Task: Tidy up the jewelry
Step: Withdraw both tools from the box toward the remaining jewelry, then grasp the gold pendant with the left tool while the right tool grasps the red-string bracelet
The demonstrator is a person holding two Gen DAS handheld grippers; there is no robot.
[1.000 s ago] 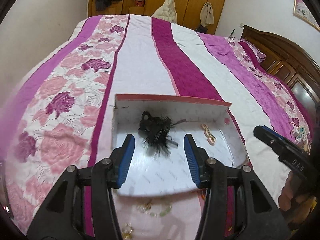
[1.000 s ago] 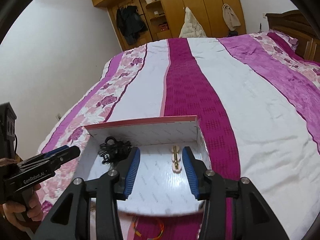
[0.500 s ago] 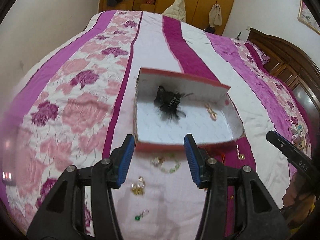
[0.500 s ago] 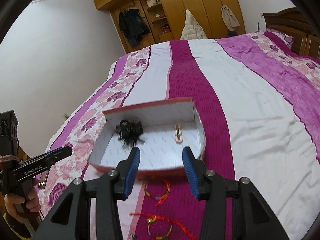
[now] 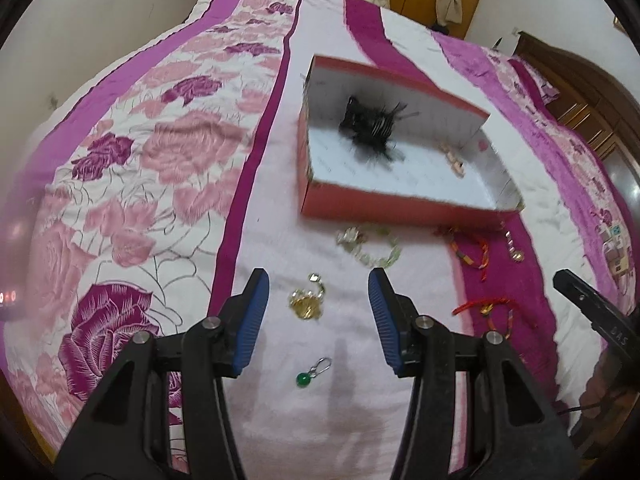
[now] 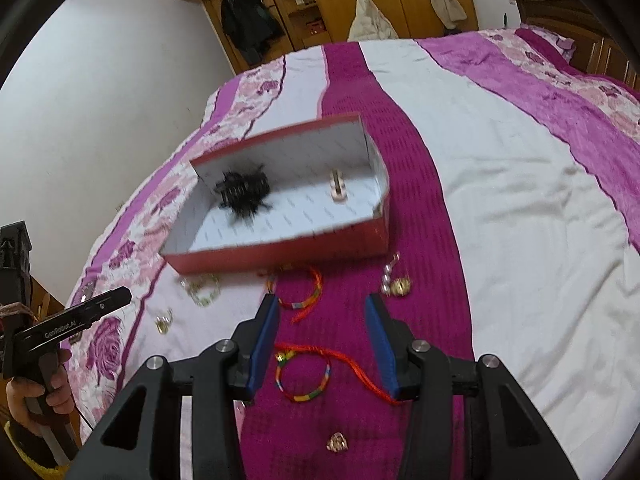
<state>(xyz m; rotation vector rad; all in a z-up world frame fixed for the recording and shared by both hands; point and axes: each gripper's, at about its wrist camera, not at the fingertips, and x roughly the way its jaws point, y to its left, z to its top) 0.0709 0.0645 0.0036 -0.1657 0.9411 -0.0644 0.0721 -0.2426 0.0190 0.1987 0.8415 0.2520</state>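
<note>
A red box [image 5: 380, 210] with a white inside lies on the bedspread, holding a black feathery hair piece [image 5: 372, 128] and a pale pink clip [image 5: 454, 160]. Loose jewelry lies in front of it: a pale bead bracelet [image 5: 372, 246], a gold piece [image 5: 307, 302], a green pendant [image 5: 310, 374] and woven bracelets [image 5: 472, 252]. My left gripper [image 5: 318, 284] hangs open and empty above the gold piece. My right gripper [image 6: 322, 304] is open and empty over a rainbow bracelet with a red cord [image 6: 304, 372], short of the box [image 6: 280, 246].
A pearl-and-gold earring [image 6: 394, 282] and a small heart-shaped piece [image 6: 337, 442] lie on the magenta stripe. A hand [image 6: 36, 396] holds the left gripper [image 6: 80, 316] at the bed's left edge. A wardrobe and a wooden headboard stand beyond the bed.
Both grippers have drawn back from over the box and sunk lower. The box now sits farther off, and the loose jewelry in front of it has come into view. Jaws unchanged.
</note>
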